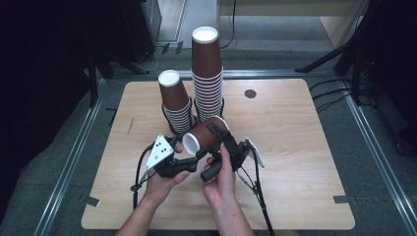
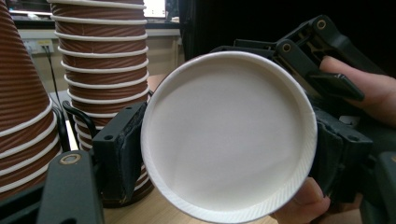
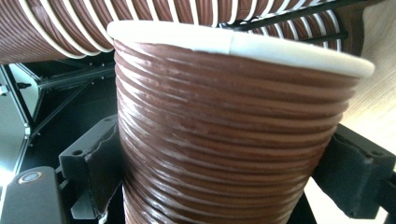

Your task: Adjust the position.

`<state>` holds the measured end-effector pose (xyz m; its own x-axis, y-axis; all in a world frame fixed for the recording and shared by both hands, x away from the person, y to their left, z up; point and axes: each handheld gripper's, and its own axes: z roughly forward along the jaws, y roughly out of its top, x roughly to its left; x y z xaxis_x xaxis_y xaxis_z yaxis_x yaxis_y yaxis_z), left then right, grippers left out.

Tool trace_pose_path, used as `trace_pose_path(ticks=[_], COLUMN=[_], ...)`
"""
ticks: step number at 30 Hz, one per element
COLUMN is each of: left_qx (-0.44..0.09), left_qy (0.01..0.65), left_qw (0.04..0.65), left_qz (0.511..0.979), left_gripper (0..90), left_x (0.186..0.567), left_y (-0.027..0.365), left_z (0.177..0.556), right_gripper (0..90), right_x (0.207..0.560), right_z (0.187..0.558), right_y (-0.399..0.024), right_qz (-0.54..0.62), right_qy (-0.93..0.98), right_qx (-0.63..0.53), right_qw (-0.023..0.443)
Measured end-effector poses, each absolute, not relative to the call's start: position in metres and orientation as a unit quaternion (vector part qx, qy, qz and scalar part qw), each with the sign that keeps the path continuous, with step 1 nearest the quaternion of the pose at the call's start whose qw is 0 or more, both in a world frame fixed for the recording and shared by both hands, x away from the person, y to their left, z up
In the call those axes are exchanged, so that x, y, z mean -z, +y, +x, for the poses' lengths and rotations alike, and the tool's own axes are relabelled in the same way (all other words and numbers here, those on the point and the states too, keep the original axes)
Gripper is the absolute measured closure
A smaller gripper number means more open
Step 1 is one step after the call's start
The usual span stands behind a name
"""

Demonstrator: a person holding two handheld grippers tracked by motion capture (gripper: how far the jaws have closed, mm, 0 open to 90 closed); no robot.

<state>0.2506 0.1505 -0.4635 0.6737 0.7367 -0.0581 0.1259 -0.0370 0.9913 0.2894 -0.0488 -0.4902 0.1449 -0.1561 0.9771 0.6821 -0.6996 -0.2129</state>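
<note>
Forearms and hands enter at the worktop's [image 1: 295, 196] near edge. Right hand-held gripper [image 1: 220, 136]: jaws clamped across the ribbed wall of a single brown paper cup [image 1: 204, 135], held on its side above the worktop's middle, white mouth toward the left hand-held gripper [image 1: 189, 160]. Left hand-held gripper: one jaw beside the cup's rim; whether it grips cannot be told. Cup: empty, judged light, thin-walled, easily crushed; best held gently across the corrugated wall, which should resist slipping. Toward the far edge: tall cup stack [image 1: 206, 73] and short cup stack [image 1: 175, 103], mouths up, nothing visible inside.
</note>
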Motion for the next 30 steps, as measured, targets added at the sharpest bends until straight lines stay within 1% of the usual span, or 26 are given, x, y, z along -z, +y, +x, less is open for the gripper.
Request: trace_pose_path(ticks=[3,8,9,10,11,12,16,23,24,25,27,30], left_qx=[-0.247,-0.235,-0.224,-0.222,-0.222,-0.216,-0.213,-0.212,-0.212,-0.211,-0.211,-0.211], left_qy=[0.321,0.326,0.334,0.336,0.336,0.337,0.34,0.343,0.343,0.344,0.346,0.349], left_qw=[0.614,0.618,0.614,0.613,0.613,0.615,0.617,0.619,0.619,0.619,0.62,0.622], left_qz=[0.678,0.676,0.679,0.68,0.68,0.679,0.677,0.674,0.674,0.673,0.672,0.668], left_gripper=[22.5,20.9,12.7,10.6,8.7,7.8,3.4,2.7,2.6,2.6,2.6,2.6], left_x=[0.464,0.462,0.461,0.461,0.461,0.46,0.459,0.458,0.458,0.458,0.458,0.457], left_y=[0.151,0.153,0.153,0.154,0.154,0.155,0.156,0.16,0.16,0.162,0.162,0.164], left_z=[0.251,0.25,0.251,0.251,0.251,0.251,0.252,0.252,0.252,0.252,0.252,0.253], right_gripper=[12.6,13.2,13.2,13.2,13.2,13.2,13.1,13.2,13.2,13.2,13.2,13.2], right_x=[0.49,0.487,0.483,0.482,0.482,0.48,0.477,0.472,0.472,0.47,0.468,0.465], right_z=[0.289,0.287,0.286,0.286,0.286,0.287,0.287,0.286,0.286,0.284,0.283,0.281], right_y=[-0.048,-0.047,-0.047,-0.048,-0.048,-0.05,-0.053,-0.057,-0.057,-0.057,-0.057,-0.057], right_qz=[-0.676,-0.666,-0.664,-0.663,-0.663,-0.663,-0.663,-0.655,-0.655,-0.65,-0.641,-0.622], right_qy=[-0.2,-0.219,-0.226,-0.231,-0.231,-0.237,-0.251,-0.287,-0.287,-0.305,-0.327,-0.35], right_qx=[0.628,0.646,0.656,0.66,0.66,0.666,0.672,0.689,0.689,0.691,0.694,0.7], right_qw=[0.33,0.302,0.278,0.267,0.267,0.247,0.214,0.121,0.121,0.085,0.032,-0.031])
